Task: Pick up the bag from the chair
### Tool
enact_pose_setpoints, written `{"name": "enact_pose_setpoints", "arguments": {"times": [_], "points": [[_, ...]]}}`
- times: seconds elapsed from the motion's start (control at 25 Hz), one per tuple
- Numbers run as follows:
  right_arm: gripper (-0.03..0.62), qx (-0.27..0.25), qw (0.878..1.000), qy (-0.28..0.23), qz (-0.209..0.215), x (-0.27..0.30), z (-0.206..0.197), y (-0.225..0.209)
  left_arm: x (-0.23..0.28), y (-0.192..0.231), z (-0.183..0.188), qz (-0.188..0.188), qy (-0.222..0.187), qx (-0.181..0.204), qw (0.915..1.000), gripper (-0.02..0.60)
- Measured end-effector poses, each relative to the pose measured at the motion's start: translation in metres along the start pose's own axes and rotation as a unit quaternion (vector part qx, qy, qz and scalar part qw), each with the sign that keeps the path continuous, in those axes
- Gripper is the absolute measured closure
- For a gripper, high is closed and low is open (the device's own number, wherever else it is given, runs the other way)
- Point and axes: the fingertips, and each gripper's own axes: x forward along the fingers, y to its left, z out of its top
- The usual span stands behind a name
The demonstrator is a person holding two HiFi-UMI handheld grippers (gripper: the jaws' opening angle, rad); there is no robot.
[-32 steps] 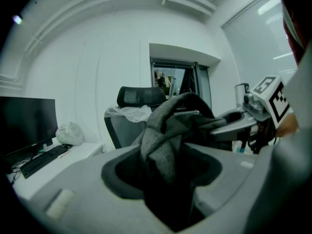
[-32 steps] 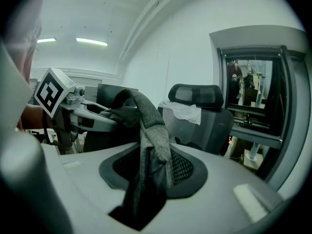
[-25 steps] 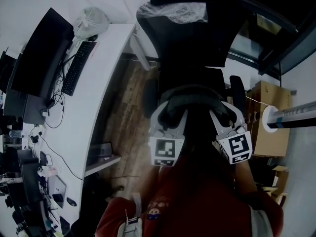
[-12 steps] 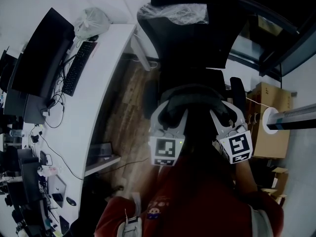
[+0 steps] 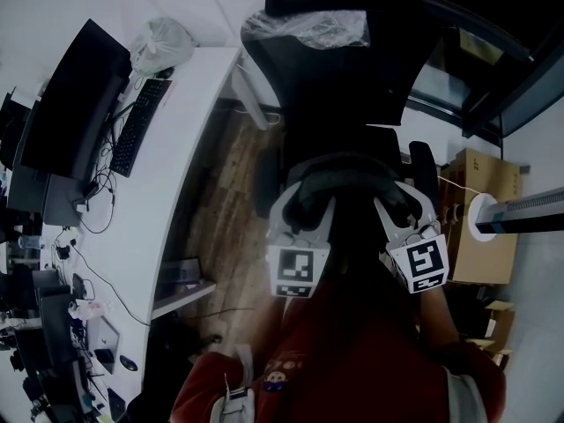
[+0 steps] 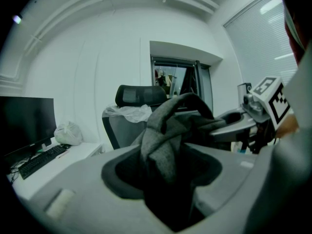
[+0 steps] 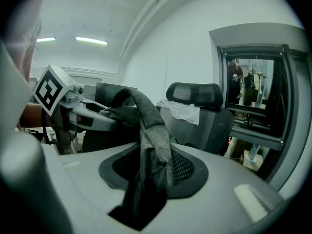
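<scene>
The dark grey bag point(image 5: 344, 181) hangs between both grippers, lifted in front of the black office chair point(image 5: 339, 86). My left gripper point(image 5: 304, 205) is shut on the bag's grey fabric strap point(image 6: 163, 145), which bunches up out of its jaws. My right gripper point(image 5: 398, 203) is shut on another grey strap of the bag point(image 7: 151, 150), which drapes down through the jaw slot. Each gripper view also shows the other gripper: the right one point(image 6: 246, 118) and the left one point(image 7: 85, 112), level with each other. The bag's lower body is hidden by the grippers and my arms.
Clear plastic wrap point(image 5: 308, 26) covers the chair's headrest. A white desk point(image 5: 167, 174) runs along the left with a monitor point(image 5: 66, 95), keyboard point(image 5: 137, 122) and a white plastic bag point(image 5: 163, 42). Cardboard boxes point(image 5: 485, 174) and a roll point(image 5: 483, 214) stand at right.
</scene>
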Motion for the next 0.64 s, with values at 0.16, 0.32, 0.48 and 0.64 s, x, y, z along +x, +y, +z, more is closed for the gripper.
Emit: {"name": "enact_pose_setpoints", "arguments": {"times": [0.16, 0.32, 0.48, 0.64], "points": [[0.454, 0.002, 1.0, 0.008, 0.0, 0.001, -0.002, -0.004, 0.005, 0.0, 0.001, 0.005, 0.004, -0.003, 1.0, 0.357], [0.454, 0.0, 1.0, 0.008, 0.001, 0.004, 0.0, -0.01, 0.009, 0.0, 0.004, 0.005, 0.003, -0.005, 1.0, 0.357], [0.454, -0.002, 1.0, 0.007, 0.004, 0.009, 0.001, -0.016, 0.016, 0.002, 0.005, 0.007, 0.004, -0.006, 0.9999, 0.356], [0.454, -0.002, 1.0, 0.007, 0.006, 0.014, 0.002, -0.022, 0.023, 0.004, 0.008, 0.008, 0.001, -0.009, 0.9999, 0.357]]}}
